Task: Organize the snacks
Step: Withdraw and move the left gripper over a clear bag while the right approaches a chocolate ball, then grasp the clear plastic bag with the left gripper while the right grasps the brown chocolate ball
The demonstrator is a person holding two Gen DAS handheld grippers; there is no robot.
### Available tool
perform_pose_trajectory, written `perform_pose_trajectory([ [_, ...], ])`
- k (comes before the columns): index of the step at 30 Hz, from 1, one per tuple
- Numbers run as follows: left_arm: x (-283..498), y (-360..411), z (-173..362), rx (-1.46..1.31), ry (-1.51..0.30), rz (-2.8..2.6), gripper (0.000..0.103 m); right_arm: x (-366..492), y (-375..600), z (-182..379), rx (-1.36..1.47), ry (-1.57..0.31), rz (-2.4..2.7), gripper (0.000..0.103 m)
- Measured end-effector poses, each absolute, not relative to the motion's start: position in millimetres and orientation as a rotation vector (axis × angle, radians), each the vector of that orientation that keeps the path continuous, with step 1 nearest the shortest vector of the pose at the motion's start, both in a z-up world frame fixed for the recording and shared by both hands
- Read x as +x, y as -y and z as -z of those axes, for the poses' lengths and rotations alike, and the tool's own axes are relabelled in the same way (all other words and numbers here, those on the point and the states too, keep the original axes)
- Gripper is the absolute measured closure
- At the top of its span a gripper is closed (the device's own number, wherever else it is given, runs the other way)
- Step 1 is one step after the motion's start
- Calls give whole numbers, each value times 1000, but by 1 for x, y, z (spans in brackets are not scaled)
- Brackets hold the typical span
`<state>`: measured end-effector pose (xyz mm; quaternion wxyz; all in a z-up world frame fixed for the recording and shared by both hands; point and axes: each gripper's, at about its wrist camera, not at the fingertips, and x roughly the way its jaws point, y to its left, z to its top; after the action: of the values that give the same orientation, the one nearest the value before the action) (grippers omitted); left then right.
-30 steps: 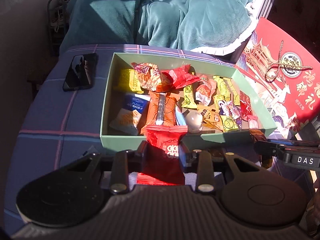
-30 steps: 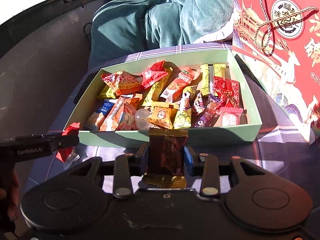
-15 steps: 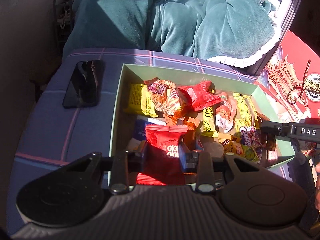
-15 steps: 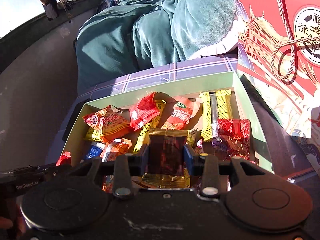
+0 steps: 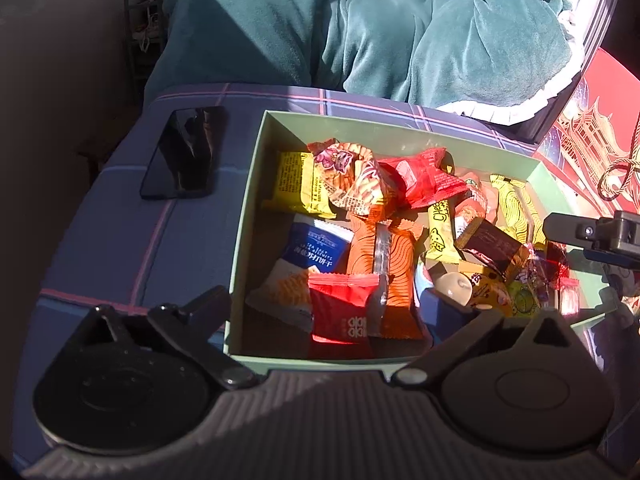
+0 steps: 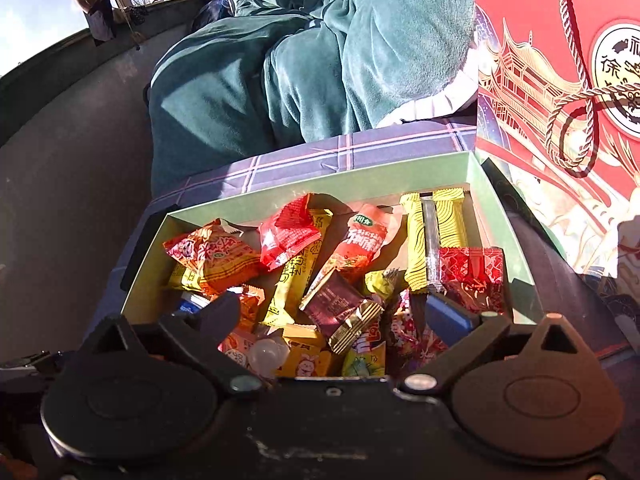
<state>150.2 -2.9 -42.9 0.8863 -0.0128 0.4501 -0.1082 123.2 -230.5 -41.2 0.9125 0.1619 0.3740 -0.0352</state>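
A green box (image 5: 248,216) on the plaid cloth holds several wrapped snacks; it also shows in the right wrist view (image 6: 360,176). My left gripper (image 5: 344,312) is open over the box's near edge, and a red snack packet (image 5: 342,314) lies loose in the box between its fingers. My right gripper (image 6: 340,312) is open above the box's near side, and a dark brown gold-edged packet (image 6: 340,310) lies on the pile between its fingers. That brown packet also shows in the left wrist view (image 5: 492,246), with the right gripper's body (image 5: 592,234) at the right edge.
A black phone (image 5: 182,152) lies on the cloth left of the box. A red decorated gift bag (image 6: 560,100) stands right of the box. A teal blanket (image 5: 360,24) is heaped behind the table.
Both grippers moved forward over the box and opened. The red packet dropped from the left gripper and the brown packet from the right; both now lie in the box.
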Motion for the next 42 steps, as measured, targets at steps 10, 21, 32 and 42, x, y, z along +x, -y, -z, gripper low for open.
perform_pose_trajectory([
  [10,127,0,29,-34,-917,242,0,91,215,28,297,-766,45,0],
  [21,90,-22,30,-8,-917,234,0,45,197,26,272,-777,6,0],
  [32,82,-59,75,-27,-1023,139,0,43,170,73,201,-870,-18,13],
  [42,104,-61,90,-105,-1042,88,0,66,148,98,110,-896,-27,48],
])
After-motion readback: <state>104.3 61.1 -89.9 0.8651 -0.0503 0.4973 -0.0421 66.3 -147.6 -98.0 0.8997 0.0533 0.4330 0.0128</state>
